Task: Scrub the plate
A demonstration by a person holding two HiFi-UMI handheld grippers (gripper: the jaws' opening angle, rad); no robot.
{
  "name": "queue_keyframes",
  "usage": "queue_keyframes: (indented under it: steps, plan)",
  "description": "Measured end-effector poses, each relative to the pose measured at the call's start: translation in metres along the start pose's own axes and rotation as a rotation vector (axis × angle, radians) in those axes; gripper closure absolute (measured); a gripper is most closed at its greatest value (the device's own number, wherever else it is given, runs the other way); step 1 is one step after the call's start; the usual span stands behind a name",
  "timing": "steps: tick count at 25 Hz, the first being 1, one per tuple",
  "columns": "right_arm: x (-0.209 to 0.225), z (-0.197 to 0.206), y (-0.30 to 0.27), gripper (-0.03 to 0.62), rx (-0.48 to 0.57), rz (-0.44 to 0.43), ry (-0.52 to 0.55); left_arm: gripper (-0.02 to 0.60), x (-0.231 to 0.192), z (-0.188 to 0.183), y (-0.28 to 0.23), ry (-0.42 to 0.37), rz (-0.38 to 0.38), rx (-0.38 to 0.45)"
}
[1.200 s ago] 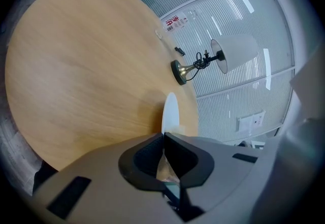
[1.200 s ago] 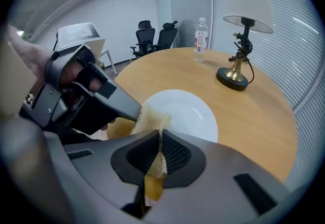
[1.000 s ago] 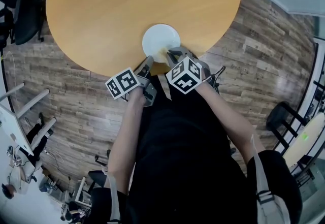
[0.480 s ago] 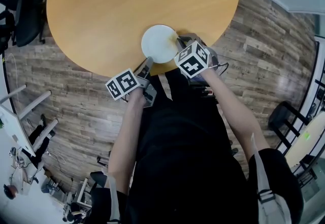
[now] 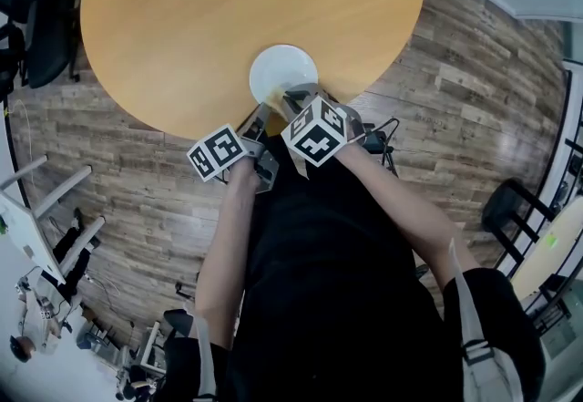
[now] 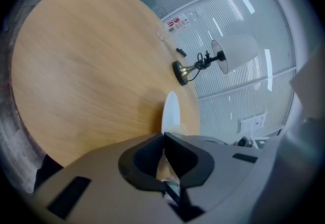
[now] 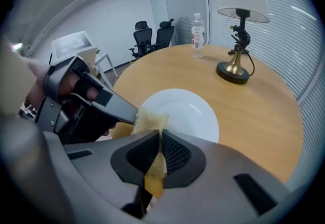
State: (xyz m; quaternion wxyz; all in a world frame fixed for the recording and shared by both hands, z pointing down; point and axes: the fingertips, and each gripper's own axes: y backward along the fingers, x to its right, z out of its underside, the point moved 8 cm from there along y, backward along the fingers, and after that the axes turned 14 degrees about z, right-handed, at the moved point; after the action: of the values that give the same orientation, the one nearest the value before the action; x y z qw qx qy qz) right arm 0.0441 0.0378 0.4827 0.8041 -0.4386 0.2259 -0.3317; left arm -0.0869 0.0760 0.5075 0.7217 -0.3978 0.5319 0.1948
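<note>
The round pale-wood table (image 5: 182, 36) spread beyond my fingertips, and the white round ceramic plate (image 5: 278, 70) lay just ahead of them, near the table's edge. To scrub well, I judged, I should press the pad flat and work small circles over the whole face while one side kept the plate from sliding. My left gripper (image 6: 163, 139) was almost fully closed — pinching the plate's near rim, it seemed. My right gripper (image 7: 159, 139) was clamped on a yellowish scrubbing sponge (image 7: 149, 119), whose tip touched the plate beside the left jaws.
</note>
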Motion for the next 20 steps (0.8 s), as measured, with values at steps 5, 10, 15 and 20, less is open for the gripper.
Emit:
queue_keyframes:
  steps: [5,10,15,20]
  plan:
    - [0.0,0.007,-0.002,0.566,-0.01,-0.01,0.001,0.558,-0.002,-0.001,0.005,0.014,-0.001,0.01]
    - [0.029,0.02,-0.013,0.566,-0.057,0.043,-0.033,0.558,-0.003,0.0,0.007,-0.003,0.005,-0.018]
    - [0.056,0.014,-0.024,0.566,-0.067,0.095,-0.043,0.558,-0.003,0.001,0.006,-0.039,-0.003,-0.048]
    - [0.074,0.002,-0.03,0.566,-0.061,0.137,-0.064,0.558,-0.001,0.001,0.007,-0.061,-0.006,-0.067]
